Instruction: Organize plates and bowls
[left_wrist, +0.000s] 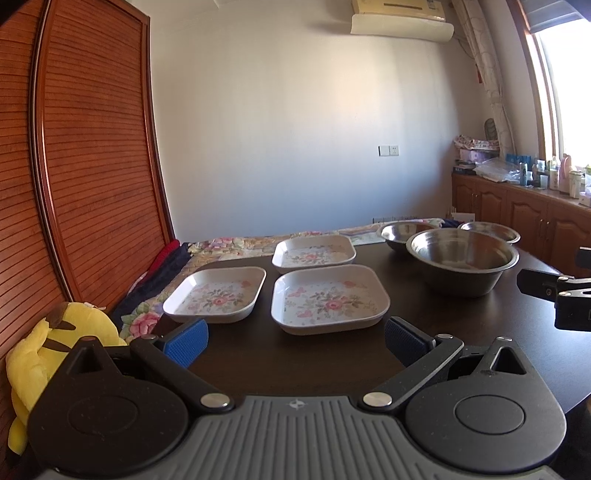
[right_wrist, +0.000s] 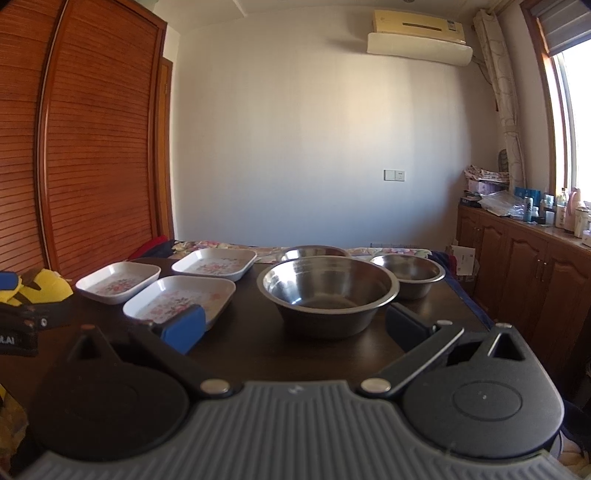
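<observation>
Three square floral plates lie on a dark table (left_wrist: 258, 354): a near one (left_wrist: 328, 298), a left one (left_wrist: 216, 294) and a far one (left_wrist: 314, 251). To their right stand three steel bowls: a large near bowl (left_wrist: 461, 260), one behind it on the left (left_wrist: 400, 232) and one at the far right (left_wrist: 489, 230). My left gripper (left_wrist: 295, 341) is open just short of the near plate, holding nothing. In the right wrist view the large bowl (right_wrist: 328, 291) sits just beyond my open, empty right gripper (right_wrist: 295, 328), with the plates (right_wrist: 181, 301) to its left.
A yellow plush toy (left_wrist: 55, 350) sits off the table's left corner by a slatted wooden wardrobe (left_wrist: 92, 166). A floral bedspread (left_wrist: 236, 245) lies behind the table. Wooden cabinets (left_wrist: 517, 206) with bottles run along the right under the window. The right gripper's body (left_wrist: 554, 291) shows at the right edge.
</observation>
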